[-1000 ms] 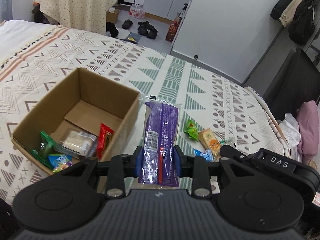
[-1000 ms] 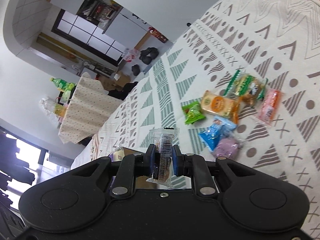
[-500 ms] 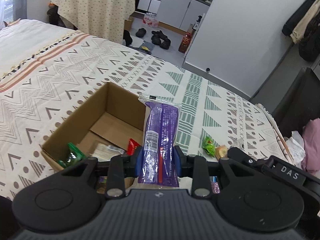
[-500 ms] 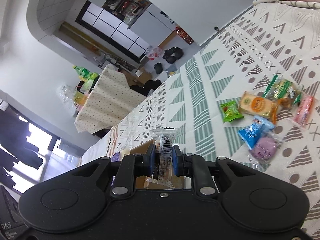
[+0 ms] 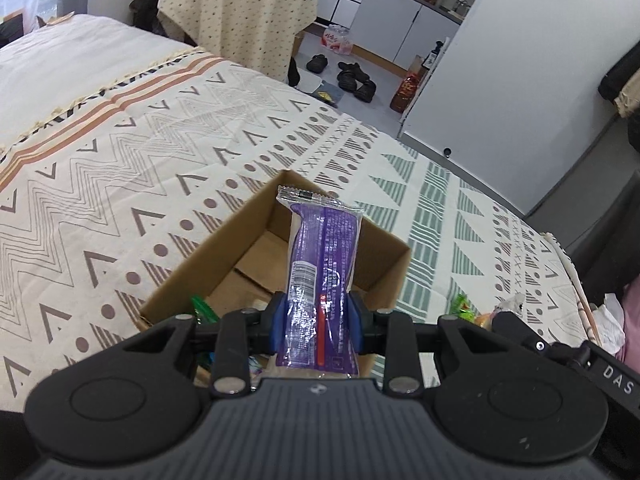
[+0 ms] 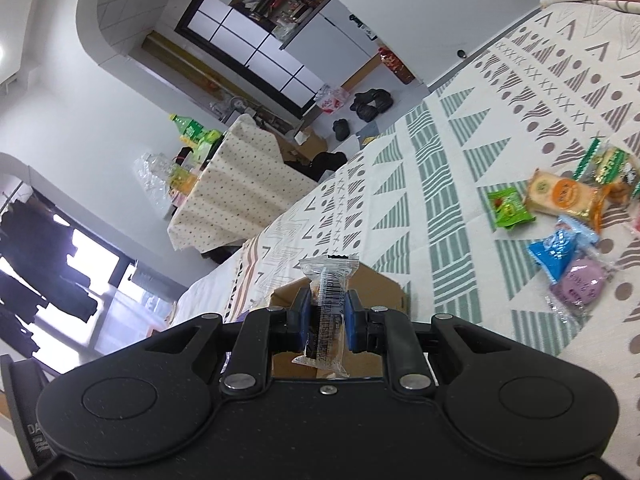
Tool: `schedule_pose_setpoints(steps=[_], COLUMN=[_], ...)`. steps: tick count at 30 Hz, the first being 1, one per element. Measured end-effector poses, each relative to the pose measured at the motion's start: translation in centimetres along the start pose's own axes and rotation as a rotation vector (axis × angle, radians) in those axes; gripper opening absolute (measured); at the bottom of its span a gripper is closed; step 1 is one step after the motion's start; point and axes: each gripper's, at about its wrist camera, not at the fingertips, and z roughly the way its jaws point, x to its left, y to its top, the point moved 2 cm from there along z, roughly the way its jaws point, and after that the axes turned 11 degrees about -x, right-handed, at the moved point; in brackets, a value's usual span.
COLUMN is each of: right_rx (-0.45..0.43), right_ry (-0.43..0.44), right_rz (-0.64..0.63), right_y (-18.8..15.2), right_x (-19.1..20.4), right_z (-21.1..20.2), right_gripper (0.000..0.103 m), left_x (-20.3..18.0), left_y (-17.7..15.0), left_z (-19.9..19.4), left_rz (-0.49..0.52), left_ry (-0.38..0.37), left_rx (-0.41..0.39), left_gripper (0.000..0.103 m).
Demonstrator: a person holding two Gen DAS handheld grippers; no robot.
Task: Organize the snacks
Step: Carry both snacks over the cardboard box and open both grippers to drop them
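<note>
Only the left wrist view looks down into the open brown cardboard box (image 5: pixel 256 256) on the patterned cream bedspread (image 5: pixel 120 168): its floor flaps show bare at the far end, and at the near end a green wrapper (image 5: pixel 202 306) and other packets lie half hidden behind the left gripper (image 5: pixel 318 322). That gripper's blue pads are clamped on a long purple plastic snack packet (image 5: pixel 322 276), held upright above the box's near edge. The right wrist view sees the box (image 6: pixel 384 292) only from outside, low behind the right gripper (image 6: pixel 326 322), whose fingers pinch a small clear-wrapped snack bar with a barcode (image 6: pixel 326 304). It alone shows the loose pile on the bedspread, well apart from the box — a green sachet (image 6: pixel 508 208), an orange-labelled biscuit pack (image 6: pixel 560 194), a green and gold packet (image 6: pixel 608 166), a blue wrapper (image 6: pixel 558 254) and a round purple sweet in clear film (image 6: pixel 580 286). In the left view only a green corner of that pile (image 5: pixel 462 306) peeks over the gripper body. Compared with a second ago, the left gripper has swung from beside the box's right wall to over its opening, hiding most of the contents, and in the right view the box has come into sight while the pile has slid toward the right edge.
</note>
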Motion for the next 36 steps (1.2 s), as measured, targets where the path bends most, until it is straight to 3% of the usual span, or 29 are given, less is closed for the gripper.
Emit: schedule_pose_setpoints(steps=[20, 24, 31, 36], right_rx=[0.07, 0.072, 0.103, 0.096], right_ry=[-0.022, -0.015, 0.015, -0.01], right_rz=[-0.049, -0.056, -0.052, -0.047], right_y=[-2.8, -2.9, -3.6, -3.5], right_x=[1.7, 2.5, 3.2, 2.9], right_z=[5.3, 6.4, 7.3, 6.4], right_gripper=[0.018, 0.018, 0.034, 0.037], left_x=[4.5, 4.3, 4.9, 4.9], left_y=[0.9, 1.9, 2.5, 2.2], left_z=[4.8, 5.0, 4.5, 3.5], left_rz=[-0.079, -0.065, -0.078, -0.076], left_ry=[-0.059, -0.071, -0.053, -0.023], left_rx=[0.077, 0.067, 0.061, 0.054], left_gripper=[0.031, 0.038, 0.061, 0.073])
